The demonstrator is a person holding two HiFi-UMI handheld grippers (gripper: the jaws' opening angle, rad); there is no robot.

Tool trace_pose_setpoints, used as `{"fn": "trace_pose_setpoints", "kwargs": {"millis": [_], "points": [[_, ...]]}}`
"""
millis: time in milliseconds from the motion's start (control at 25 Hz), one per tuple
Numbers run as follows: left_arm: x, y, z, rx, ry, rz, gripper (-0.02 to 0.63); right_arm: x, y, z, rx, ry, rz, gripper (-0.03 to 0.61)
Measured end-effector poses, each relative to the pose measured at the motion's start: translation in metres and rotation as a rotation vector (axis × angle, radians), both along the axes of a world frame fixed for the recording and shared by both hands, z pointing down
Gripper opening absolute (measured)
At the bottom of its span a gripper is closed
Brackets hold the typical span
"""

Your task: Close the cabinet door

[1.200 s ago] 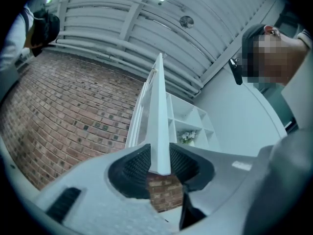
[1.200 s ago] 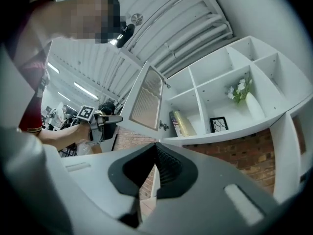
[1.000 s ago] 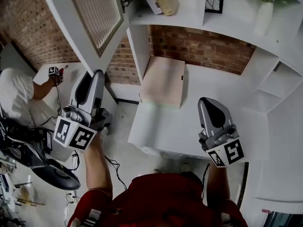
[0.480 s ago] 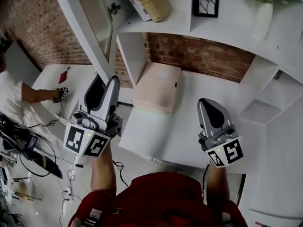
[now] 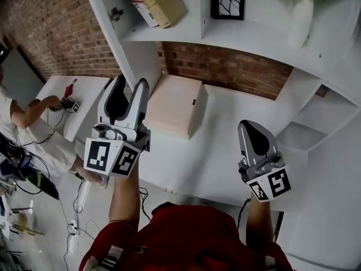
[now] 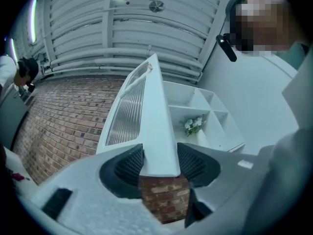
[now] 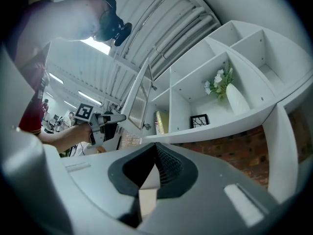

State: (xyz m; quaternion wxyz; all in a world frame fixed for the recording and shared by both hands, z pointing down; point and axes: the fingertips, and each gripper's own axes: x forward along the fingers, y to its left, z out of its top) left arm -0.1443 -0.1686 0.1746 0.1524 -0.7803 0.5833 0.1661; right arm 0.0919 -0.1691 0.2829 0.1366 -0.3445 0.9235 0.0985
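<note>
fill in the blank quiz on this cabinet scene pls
1. The cabinet door has its edge between the jaws of the person's ___ gripper.
2. The wall behind the shelves is bare ___.
3. The flowers stand in a white ___.
Missing: left (the left gripper's jaws are opening); brick; vase.

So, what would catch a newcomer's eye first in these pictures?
Most striking is the left gripper, at the left of the head view, with the edge of the white cabinet door between its opening jaws; the door stands ajar from the shelves. Behind runs a red brick wall, with a white vase of flowers on the shelf above it. The right gripper hangs over the white counter, jaws together.
</note>
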Motion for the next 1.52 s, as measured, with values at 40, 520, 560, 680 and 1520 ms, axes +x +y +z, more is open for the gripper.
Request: {"fn": "trace_pose_setpoints", "kwargs": {"millis": [40, 520, 560, 680, 1520], "points": [[0.004, -0.003, 0.000, 0.001, 0.008, -0.004, 0.216, 0.005, -0.001, 0.001, -0.003, 0.003, 0.000, 0.014], [0.045, -0.057, 0.001, -0.028, 0.022, 0.112, 0.213, 0.012, -0.018, 0.003, -0.004, 0.022, 0.059, 0.014], [0.048, -0.062, 0.001, -0.028, 0.017, 0.116, 0.212, 0.013, -0.020, 0.003, -0.006, 0.019, 0.069, 0.014], [0.055, -0.075, 0.001, -0.028, 0.006, 0.128, 0.210, 0.018, -0.026, 0.007, -0.021, 0.008, 0.100, 0.014], [0.069, -0.128, 0.004, -0.051, -0.060, 0.164, 0.158, -0.001, -0.041, 0.017, -0.035, 0.017, 0.151, 0.014]]}}
